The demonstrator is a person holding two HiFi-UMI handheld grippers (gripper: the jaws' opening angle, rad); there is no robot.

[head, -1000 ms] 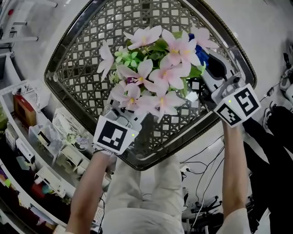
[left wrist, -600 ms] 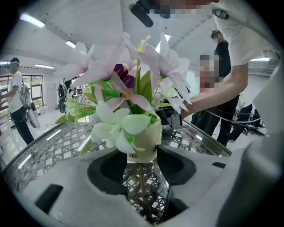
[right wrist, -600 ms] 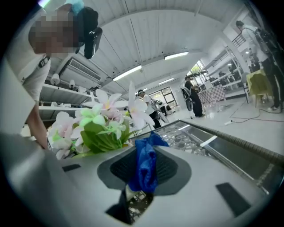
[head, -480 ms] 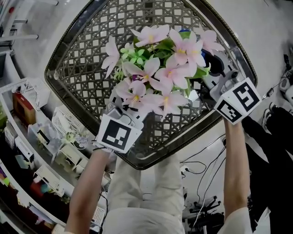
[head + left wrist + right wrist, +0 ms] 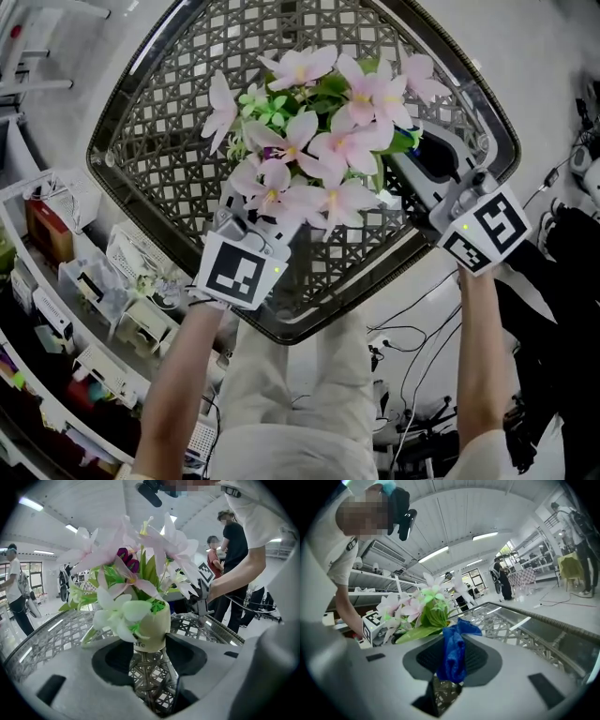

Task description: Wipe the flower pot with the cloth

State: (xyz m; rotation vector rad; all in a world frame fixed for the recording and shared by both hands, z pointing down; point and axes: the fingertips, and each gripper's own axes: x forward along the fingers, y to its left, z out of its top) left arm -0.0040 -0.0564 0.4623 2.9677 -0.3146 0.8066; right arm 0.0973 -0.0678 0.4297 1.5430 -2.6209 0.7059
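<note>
A small cream flower pot (image 5: 152,627) with pink and white artificial flowers (image 5: 319,141) stands on a glass-topped wicker table (image 5: 159,112). My left gripper (image 5: 150,644) is shut on the pot, one pad on each side. In the head view the left gripper (image 5: 258,220) reaches under the blooms from the near side, and the pot is hidden by petals. My right gripper (image 5: 452,663) is shut on a crumpled blue cloth (image 5: 454,651), close to the leaves at the plant's right side. From above, the right gripper (image 5: 412,157) sits against the bouquet's right edge.
The table's dark rounded rim (image 5: 309,333) runs just in front of both hands. Cluttered shelves (image 5: 84,281) stand at the left, and cables (image 5: 412,342) lie on the floor below the table. Other people (image 5: 234,550) stand behind the table.
My right gripper has drawn back a little toward the table's near edge, and the blue cloth no longer shows beside the flowers from above. The bouquet has shifted slightly in the left gripper's hold.
</note>
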